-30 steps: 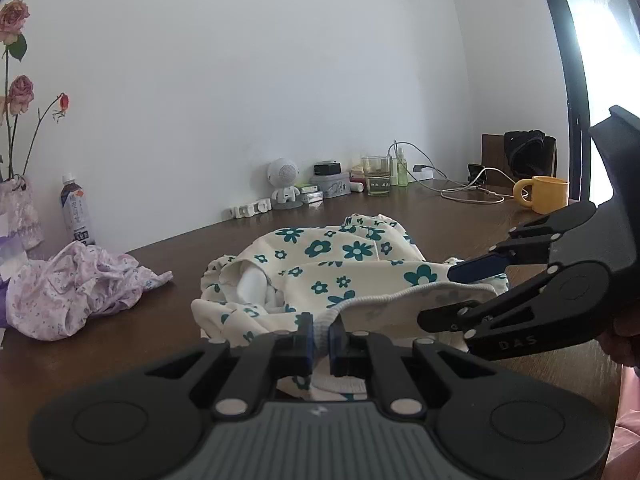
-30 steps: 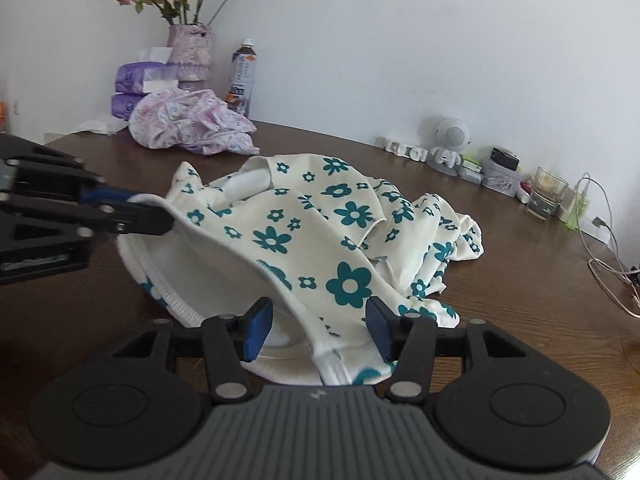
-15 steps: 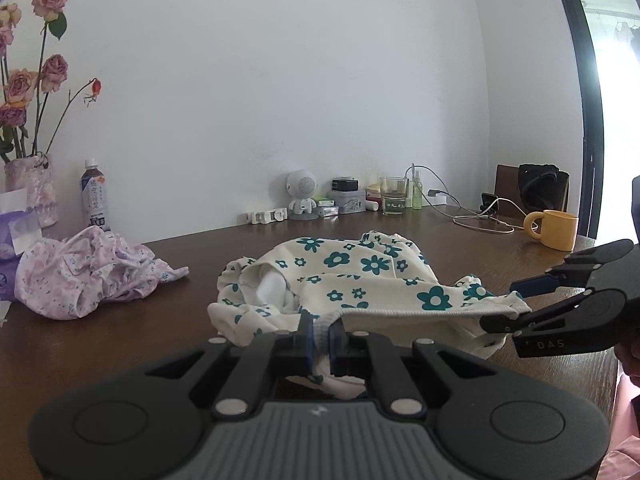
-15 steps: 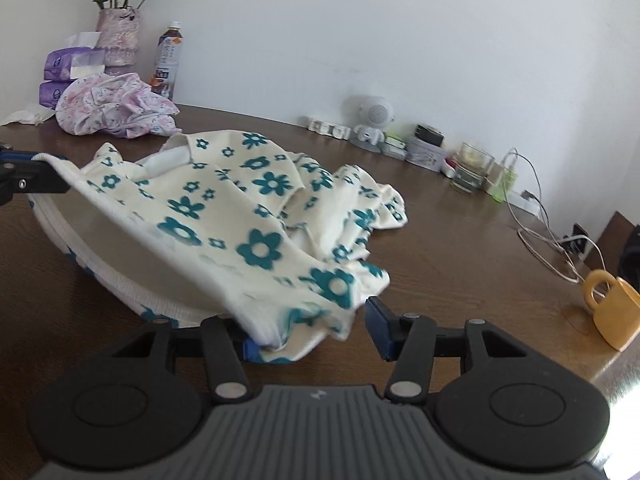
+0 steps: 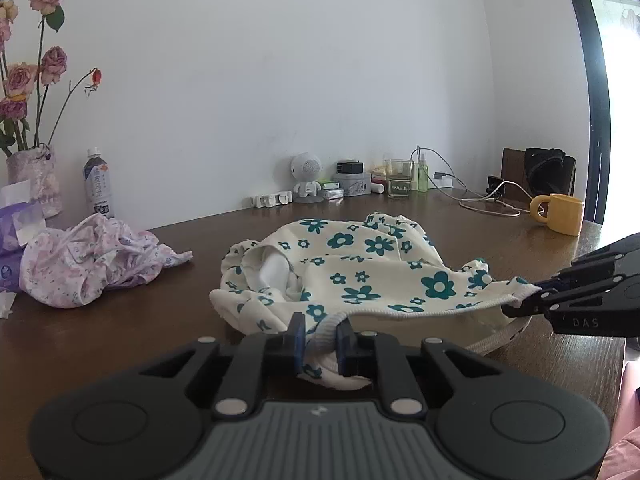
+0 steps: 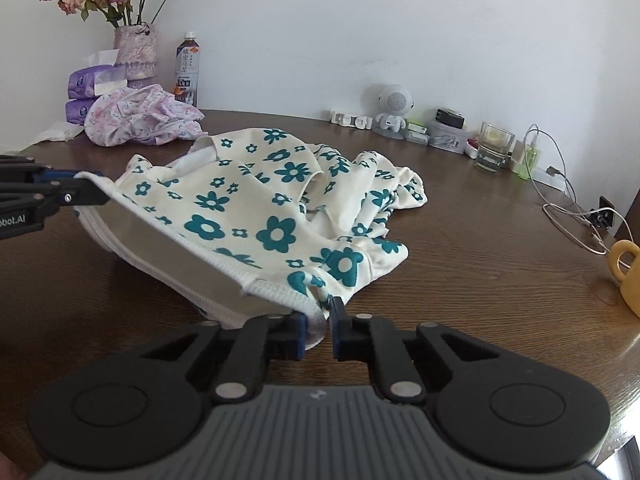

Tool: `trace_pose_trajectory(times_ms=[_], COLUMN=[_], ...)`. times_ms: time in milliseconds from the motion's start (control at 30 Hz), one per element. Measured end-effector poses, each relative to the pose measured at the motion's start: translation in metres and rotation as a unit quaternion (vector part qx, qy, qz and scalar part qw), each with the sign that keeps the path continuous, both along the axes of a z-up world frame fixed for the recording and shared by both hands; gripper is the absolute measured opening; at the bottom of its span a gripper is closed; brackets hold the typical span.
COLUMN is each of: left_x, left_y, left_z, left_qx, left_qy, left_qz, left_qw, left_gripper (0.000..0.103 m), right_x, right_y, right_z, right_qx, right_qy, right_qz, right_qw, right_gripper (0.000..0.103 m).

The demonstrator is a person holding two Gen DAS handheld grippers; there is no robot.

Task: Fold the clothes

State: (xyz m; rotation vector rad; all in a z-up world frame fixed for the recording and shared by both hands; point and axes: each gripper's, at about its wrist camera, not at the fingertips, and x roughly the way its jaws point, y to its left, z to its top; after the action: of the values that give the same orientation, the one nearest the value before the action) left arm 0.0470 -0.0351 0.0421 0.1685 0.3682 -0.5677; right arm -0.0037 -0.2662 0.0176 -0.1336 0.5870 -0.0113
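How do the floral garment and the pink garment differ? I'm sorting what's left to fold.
The floral garment is cream with teal flowers; the pink garment is pale pink with a fine print. The floral one lies mid-table, its ribbed hem stretched between the left gripper and right gripper; the pink one sits untouched in a crumpled heap by the vase. Both are unfolded on the table.

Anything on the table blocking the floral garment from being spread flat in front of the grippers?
Nothing visible. The floral garment has bare table around it; the pink garment and yellow mug sit off to the sides, apart from it.
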Motion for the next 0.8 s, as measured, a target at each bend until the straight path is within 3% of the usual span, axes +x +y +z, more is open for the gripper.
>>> trace_pose_trajectory(times_ms=[267, 400, 600, 667, 800], left_x=[-0.010, -0.007, -0.003, -0.002, -0.003], left_y=[-0.017, -0.021, -0.015, -0.011, 0.000], left_z=[-0.005, -0.009, -0.011, -0.009, -0.009], left_qx=[0.048, 0.067, 0.075, 0.064, 0.027], left_qy=[0.009, 0.019, 0.037, 0.048, 0.093], left_qz=[0.016, 0.052, 0.093, 0.098, 0.095], left_qw=[0.9987, 0.9962, 0.9921, 0.9919, 0.9908], left_gripper=[0.026, 0.049, 0.044, 0.034, 0.033], right_x=[-0.010, -0.017, -0.022, -0.021, -0.019], right_y=[-0.008, -0.014, -0.021, -0.025, -0.033], right_z=[0.005, 0.005, -0.001, -0.004, -0.010], right_qx=[0.050, 0.076, 0.105, 0.110, 0.113], right_qy=[-0.025, -0.039, -0.050, -0.050, -0.043], right_qz=[0.023, 0.030, 0.043, 0.040, 0.027], right_qw=[0.998, 0.996, 0.992, 0.992, 0.992], right_gripper=[0.008, 0.007, 0.007, 0.007, 0.007])
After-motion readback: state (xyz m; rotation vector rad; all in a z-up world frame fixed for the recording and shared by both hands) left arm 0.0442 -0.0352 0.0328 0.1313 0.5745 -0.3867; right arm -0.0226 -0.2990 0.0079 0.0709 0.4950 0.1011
